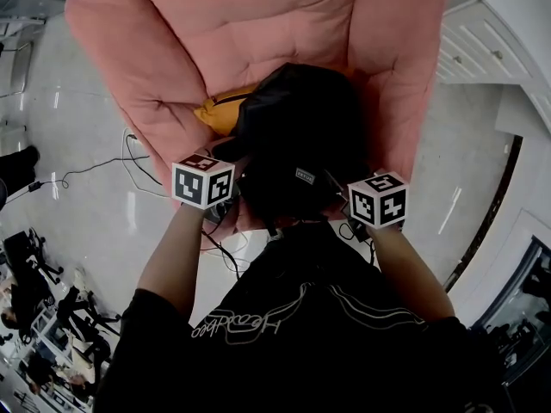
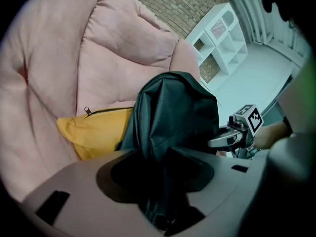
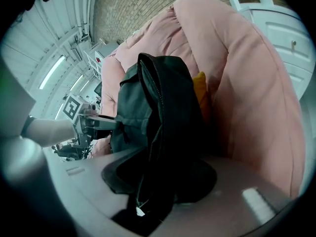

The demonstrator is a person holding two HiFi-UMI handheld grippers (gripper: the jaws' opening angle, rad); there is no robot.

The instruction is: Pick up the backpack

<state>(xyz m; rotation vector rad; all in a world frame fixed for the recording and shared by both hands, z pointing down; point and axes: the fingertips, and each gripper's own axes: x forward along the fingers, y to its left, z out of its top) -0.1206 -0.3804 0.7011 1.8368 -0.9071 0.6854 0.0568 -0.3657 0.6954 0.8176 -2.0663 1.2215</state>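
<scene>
The black backpack point(image 1: 297, 136) stands upright on the seat of a pink armchair point(image 1: 258, 24), leaning back against the padding. A yellow cushion point(image 1: 222, 112) with a zip lies on the seat touching its left side and is partly tucked behind it. The left gripper point(image 1: 231, 179) meets the backpack's near left side and the right gripper point(image 1: 343, 198) its near right side. Both point forward and down from the person's bare forearms, and the marker cubes sit just above the backpack's lower edge. In the left gripper view a fold of dark fabric runs down between the jaws of the left gripper point(image 2: 163, 181), which stand narrow and seem to pinch it, though the dark cloth hides the pads. The right gripper point(image 2: 232, 135) shows across the backpack point(image 2: 173, 112), touching its far edge. In the right gripper view the jaws of the right gripper point(image 3: 158, 181) likewise close on a bunch of black fabric beside the zip, and the left gripper point(image 3: 101, 122) reaches the backpack point(image 3: 158, 107) from the other side. Thin cables point(image 1: 129, 166) trail over the pale floor point(image 1: 77, 84) to the armchair's left. A white cabinet point(image 1: 482, 41) stands to its right.
</scene>
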